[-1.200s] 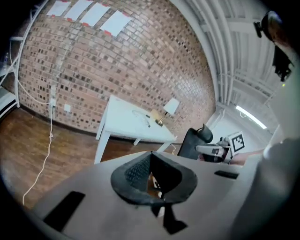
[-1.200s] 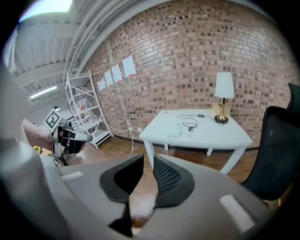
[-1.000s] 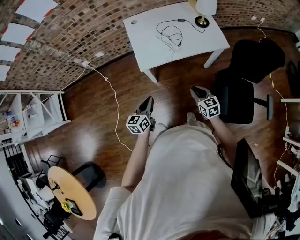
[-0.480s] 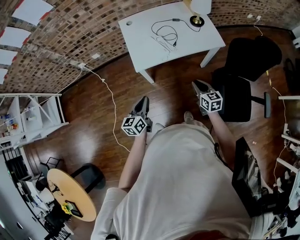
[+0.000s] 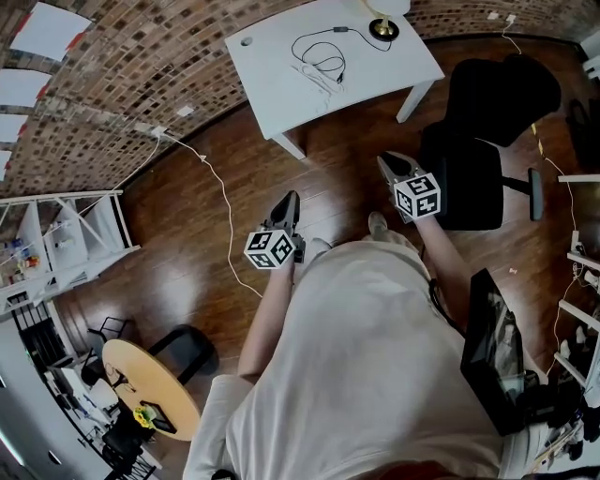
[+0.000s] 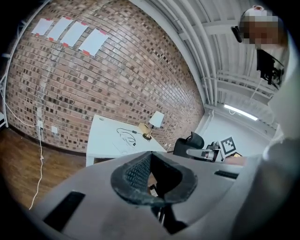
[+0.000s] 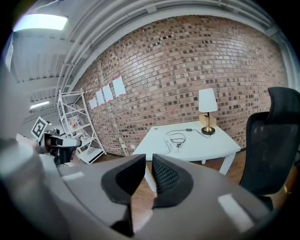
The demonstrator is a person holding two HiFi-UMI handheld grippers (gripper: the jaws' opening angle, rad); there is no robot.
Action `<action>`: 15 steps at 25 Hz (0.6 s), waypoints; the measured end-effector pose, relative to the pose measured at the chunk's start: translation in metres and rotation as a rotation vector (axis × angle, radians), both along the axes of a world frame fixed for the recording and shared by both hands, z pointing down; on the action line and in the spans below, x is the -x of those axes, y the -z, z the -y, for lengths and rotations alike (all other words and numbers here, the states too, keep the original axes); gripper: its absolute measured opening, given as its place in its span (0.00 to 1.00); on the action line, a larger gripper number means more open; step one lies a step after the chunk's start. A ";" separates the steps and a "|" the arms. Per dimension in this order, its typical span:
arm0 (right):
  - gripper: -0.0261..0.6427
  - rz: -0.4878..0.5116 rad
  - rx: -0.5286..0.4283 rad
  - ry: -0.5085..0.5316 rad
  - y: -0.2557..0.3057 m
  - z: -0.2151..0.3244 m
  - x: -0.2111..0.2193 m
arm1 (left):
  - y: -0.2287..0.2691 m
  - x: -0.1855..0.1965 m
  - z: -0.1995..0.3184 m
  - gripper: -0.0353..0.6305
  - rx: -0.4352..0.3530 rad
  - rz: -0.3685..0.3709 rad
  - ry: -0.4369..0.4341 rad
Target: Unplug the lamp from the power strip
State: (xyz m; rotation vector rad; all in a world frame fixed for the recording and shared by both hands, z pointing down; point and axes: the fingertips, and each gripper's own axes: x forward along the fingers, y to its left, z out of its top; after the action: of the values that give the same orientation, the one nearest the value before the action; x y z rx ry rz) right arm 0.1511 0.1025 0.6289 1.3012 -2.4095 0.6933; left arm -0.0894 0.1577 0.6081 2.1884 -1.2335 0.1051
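Lamp (image 5: 380,26) stood at the far right corner of the white table (image 5: 272,89), top centre of the head view. It had a brass-coloured base, and its white shade was cut off by the frame edge. A black cord (image 5: 319,52) ran from the base to a loose coil mid-table, beside the white power strip (image 7: 169,144). Too small to tell whether the plug sat in it.

Left gripper (image 5: 292,197), centre-left, was over the wood floor (image 5: 187,244), jaws drawn together at the tips, nothing between them. Right gripper (image 5: 386,161), centre-right beside the black chair (image 5: 487,141), had just been closing its jaws. A narrow slit remained, with nothing in it. Both tongs were well apart from the table.
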 end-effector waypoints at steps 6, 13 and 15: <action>0.08 -0.015 -0.020 0.064 0.005 0.000 0.009 | -0.005 -0.025 -0.004 0.06 0.019 0.036 -0.057; 0.03 -0.030 -0.034 0.092 0.010 -0.006 0.000 | -0.007 -0.053 -0.006 0.06 0.029 0.062 -0.111; 0.03 -0.029 -0.039 0.093 0.010 -0.009 -0.002 | -0.008 -0.060 -0.008 0.06 0.034 0.064 -0.129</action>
State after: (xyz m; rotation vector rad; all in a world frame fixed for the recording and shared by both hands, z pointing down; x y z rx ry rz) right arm 0.1528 0.1115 0.6192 1.1963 -2.4538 0.6004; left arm -0.0292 0.1657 0.6160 2.2495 -1.1155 0.2482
